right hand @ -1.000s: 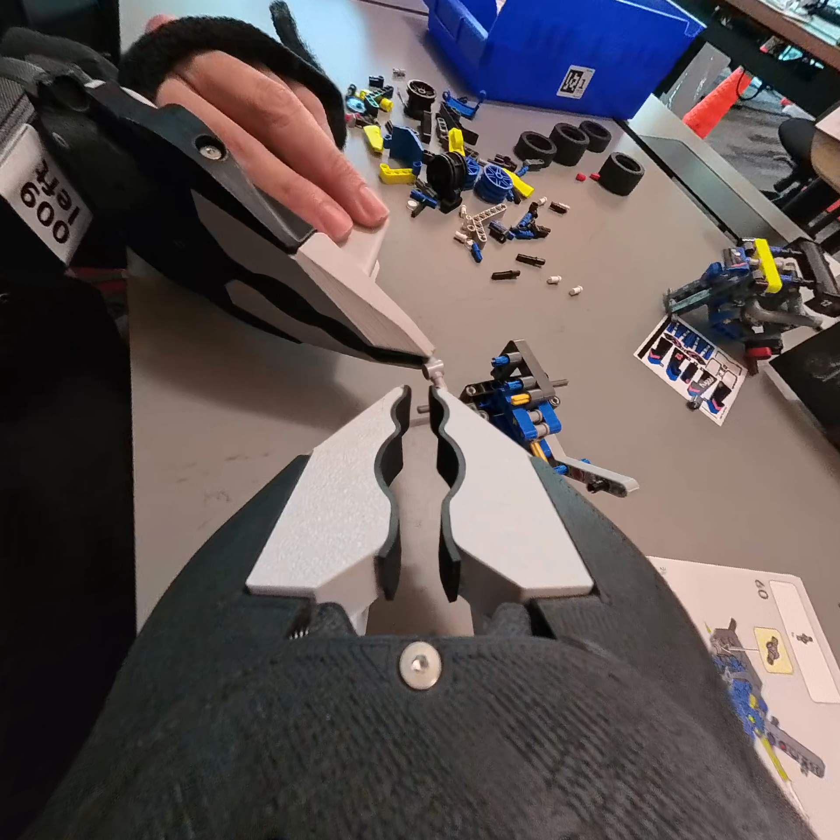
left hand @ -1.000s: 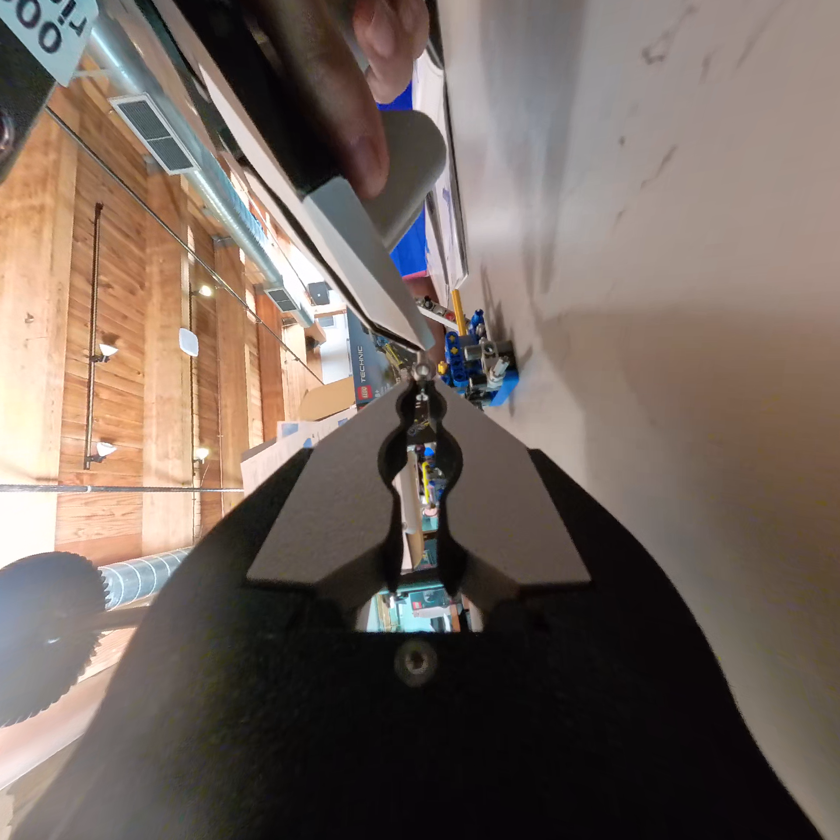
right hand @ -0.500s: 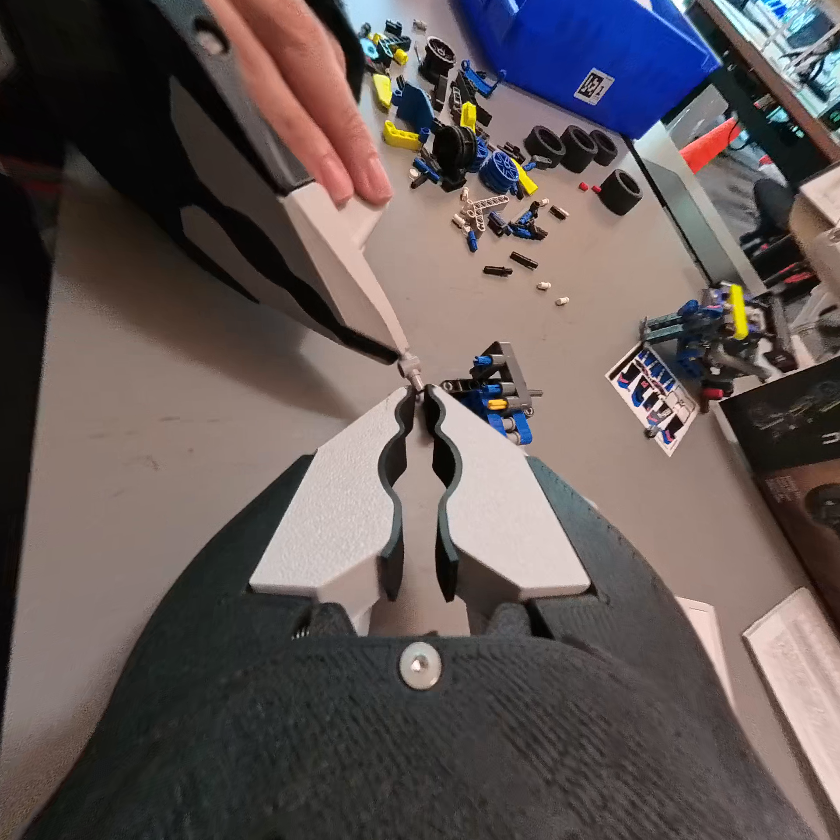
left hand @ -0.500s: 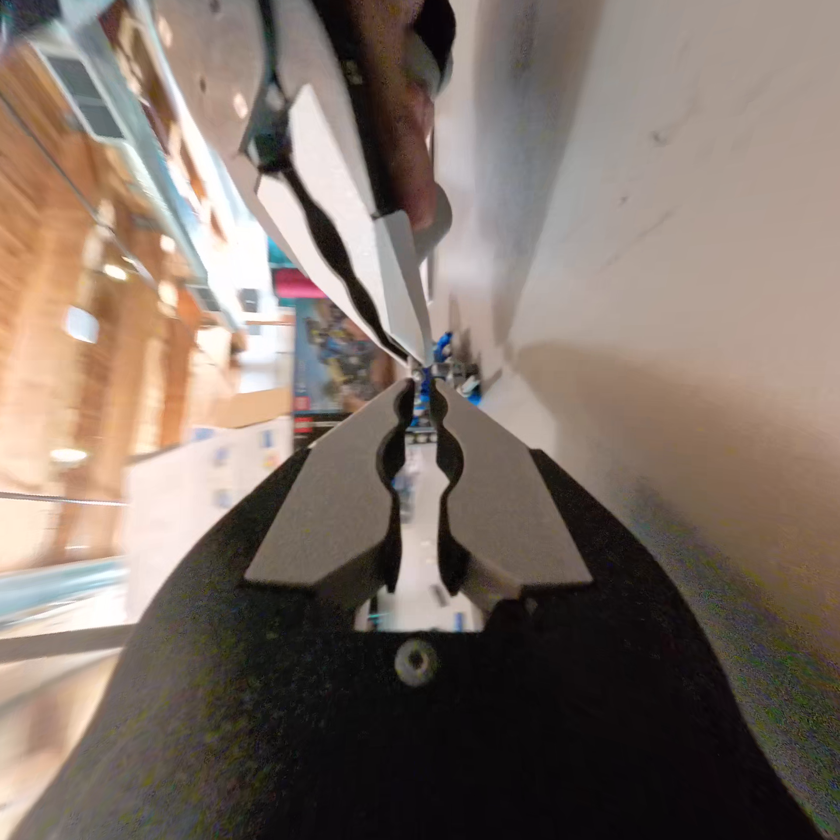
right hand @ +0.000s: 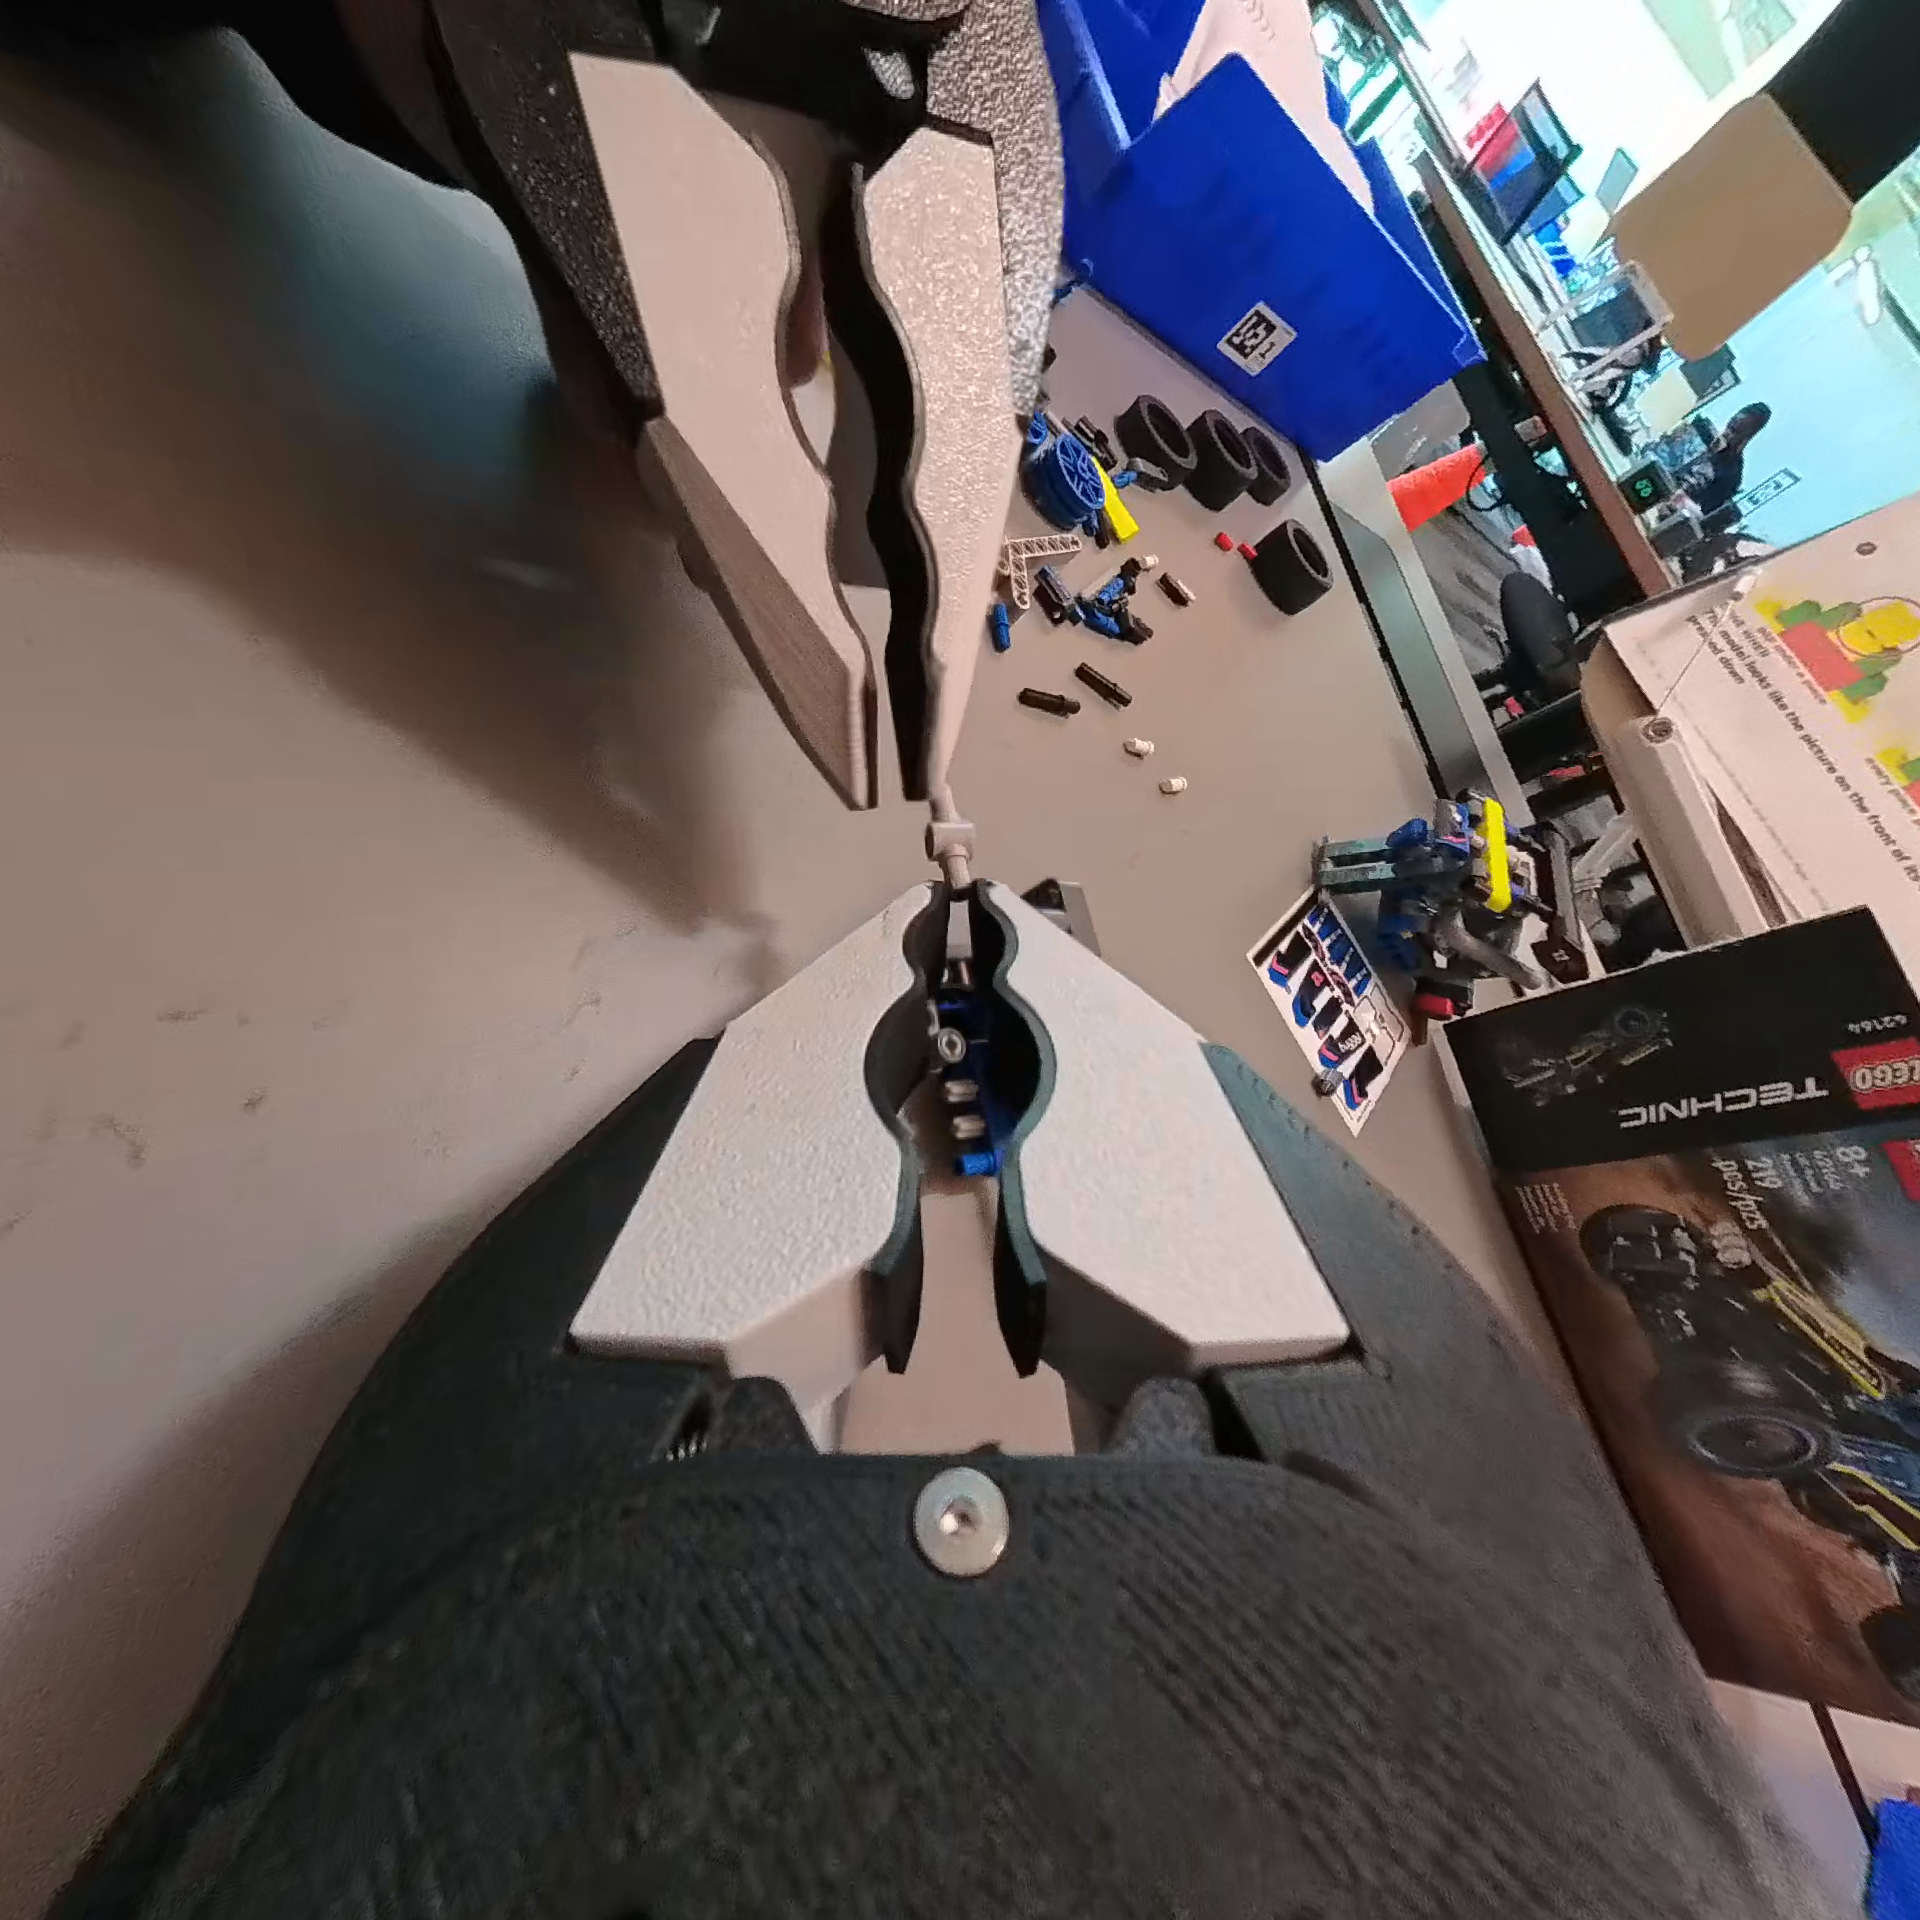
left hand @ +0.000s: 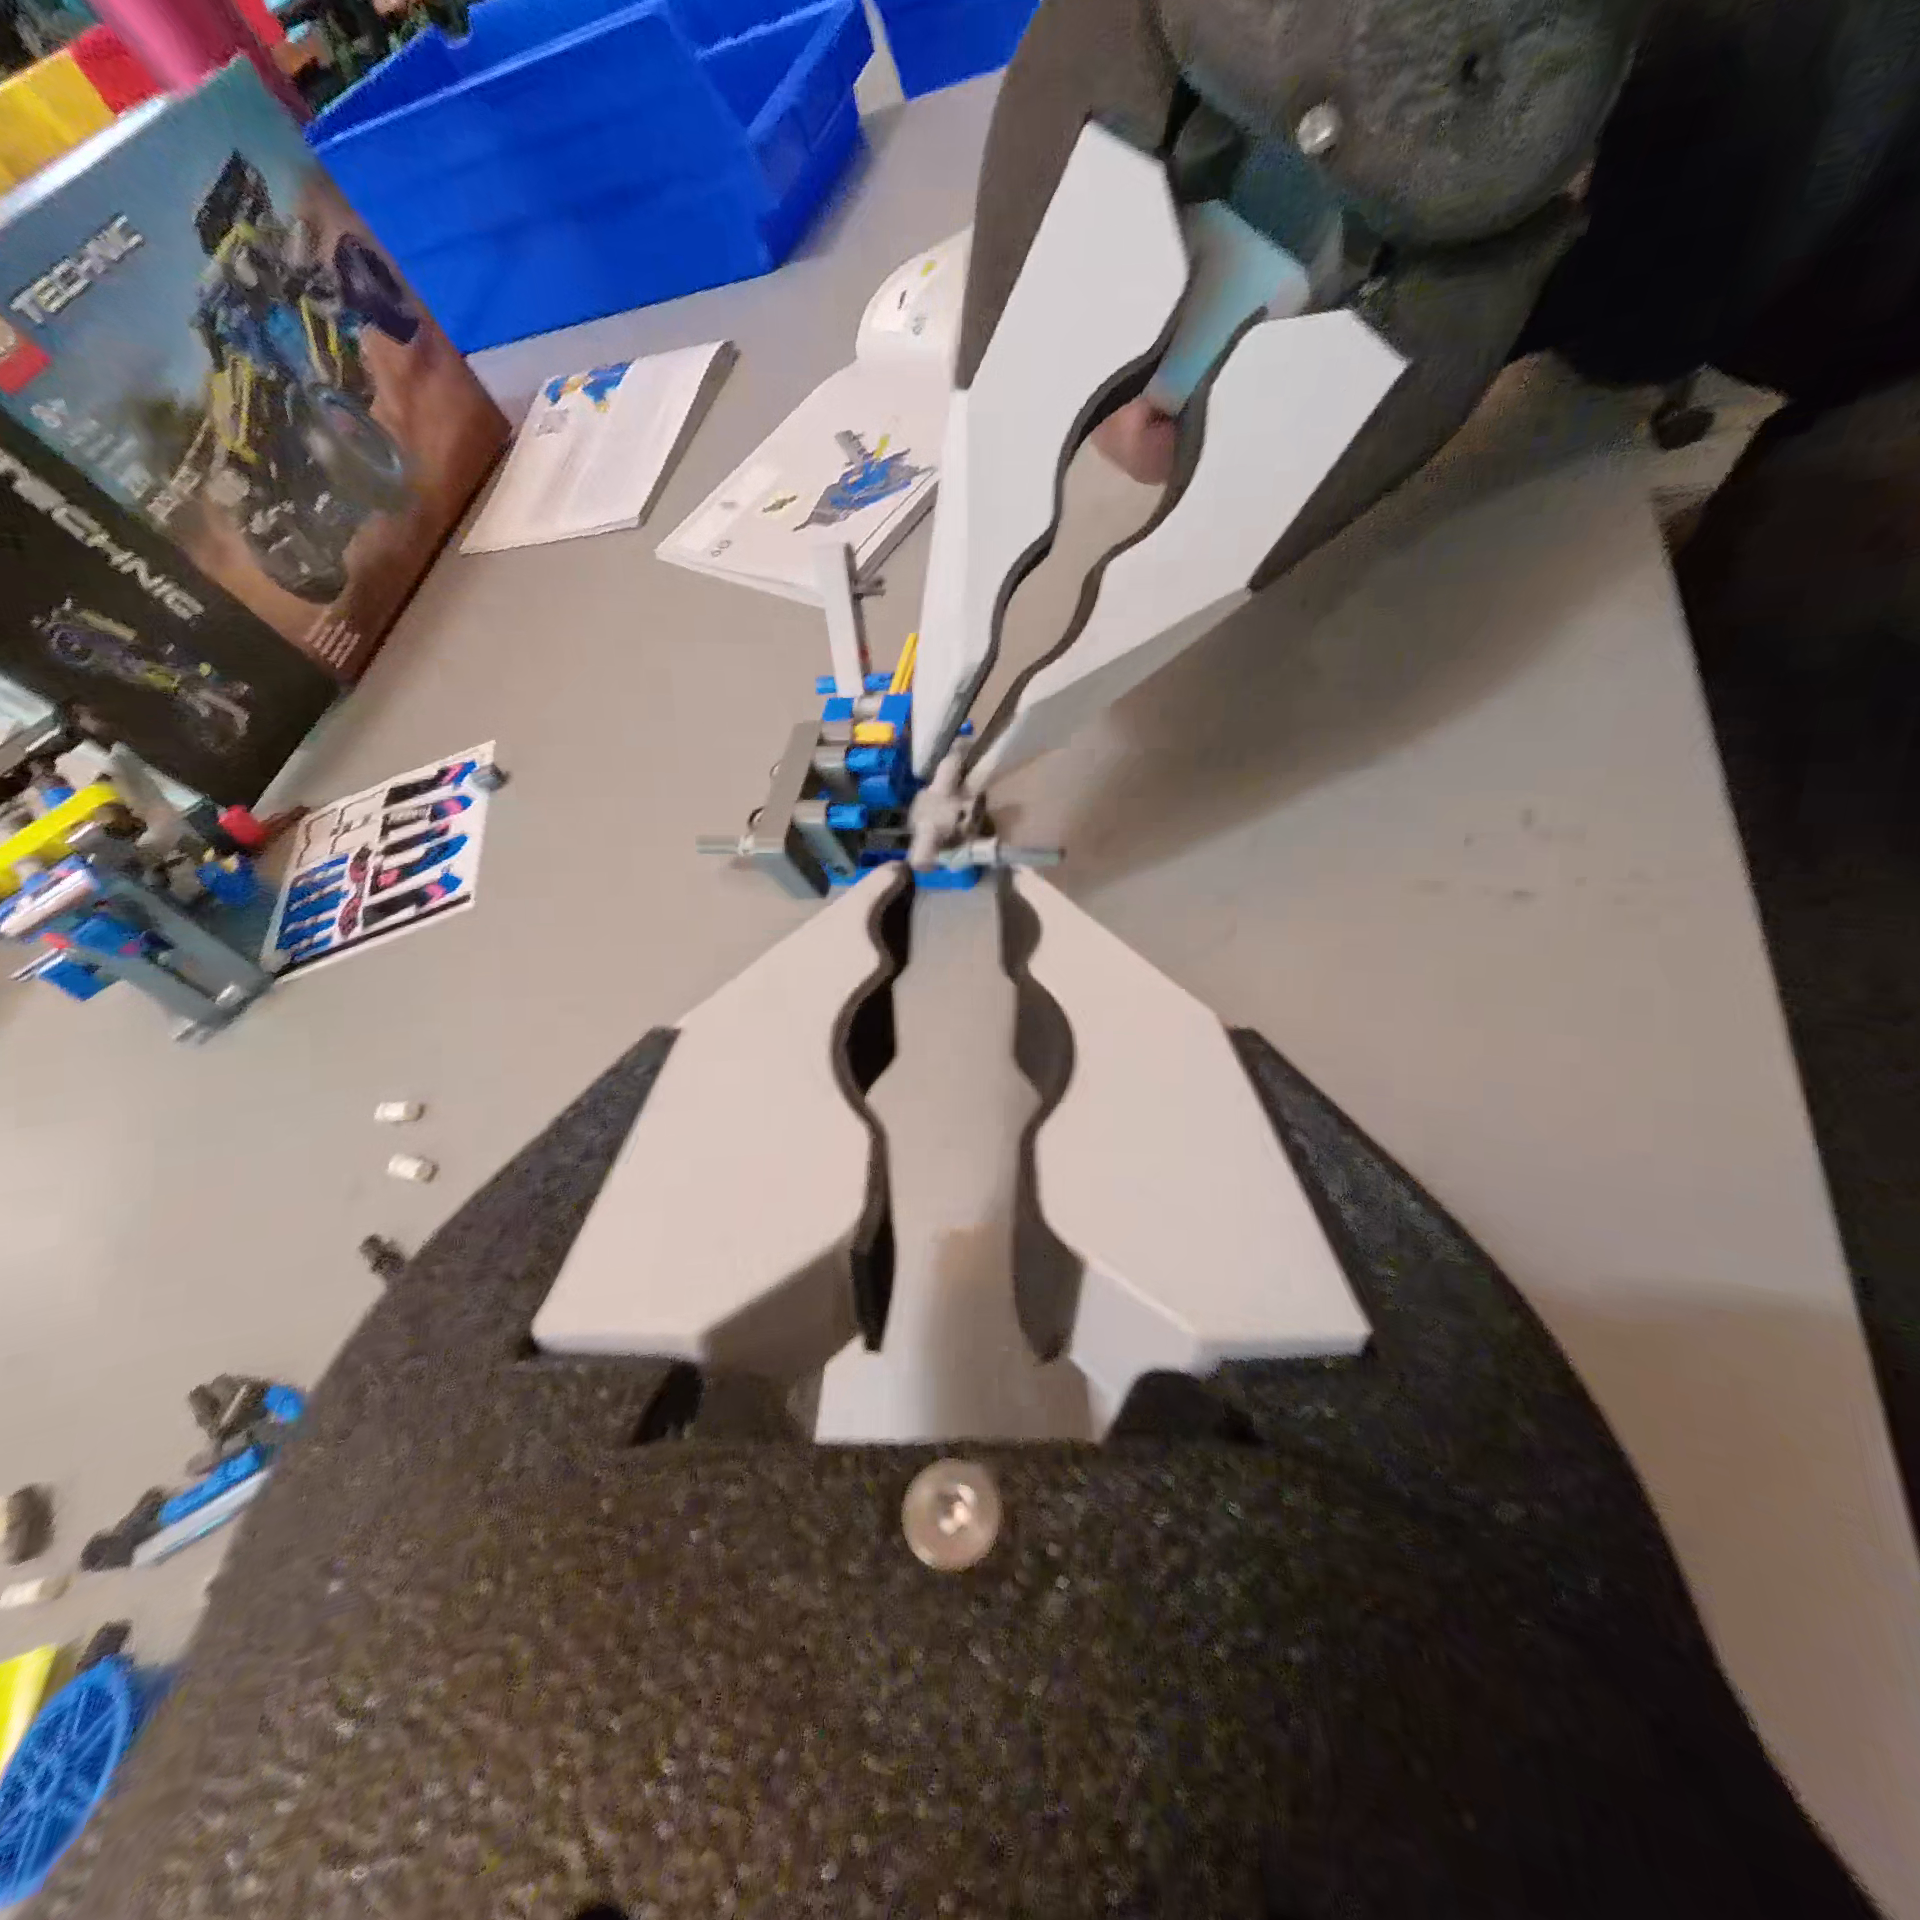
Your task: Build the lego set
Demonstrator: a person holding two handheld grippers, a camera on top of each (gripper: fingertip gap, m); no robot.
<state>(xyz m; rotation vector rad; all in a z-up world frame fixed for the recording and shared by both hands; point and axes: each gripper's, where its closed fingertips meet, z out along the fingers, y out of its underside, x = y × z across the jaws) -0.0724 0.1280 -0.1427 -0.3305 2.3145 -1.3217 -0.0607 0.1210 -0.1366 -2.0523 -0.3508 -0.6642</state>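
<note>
From my remote station, my two grippers meet tip to tip above a plain grey counter (left hand: 1455, 935) scuffed with faint marks. My right gripper (right hand: 954, 902) is pinched shut on a small grey connector piece (right hand: 949, 837), which stands out beyond its tips; my left gripper (left hand: 956, 883) sits with its jaws parted, nothing between them, its tips just short of that piece. Directly behind the meeting point, the blue and grey lego sub-assembly (left hand: 847, 790) rests on the counter. Farther off lie an open instruction booklet (left hand: 800, 488), a sticker sheet (left hand: 379, 857) and a second partly built model (right hand: 1455, 883) with a yellow part. Loose pins, a blue wheel hub (right hand: 1065, 476) and four black tyres (right hand: 1210, 457) are scattered toward the blue storage bins (right hand: 1247, 229) at the counter's far edge. The set's box (left hand: 208, 416) stands at the side. Beyond the counter, the right wrist view shows a bright workspace with office chairs.
</note>
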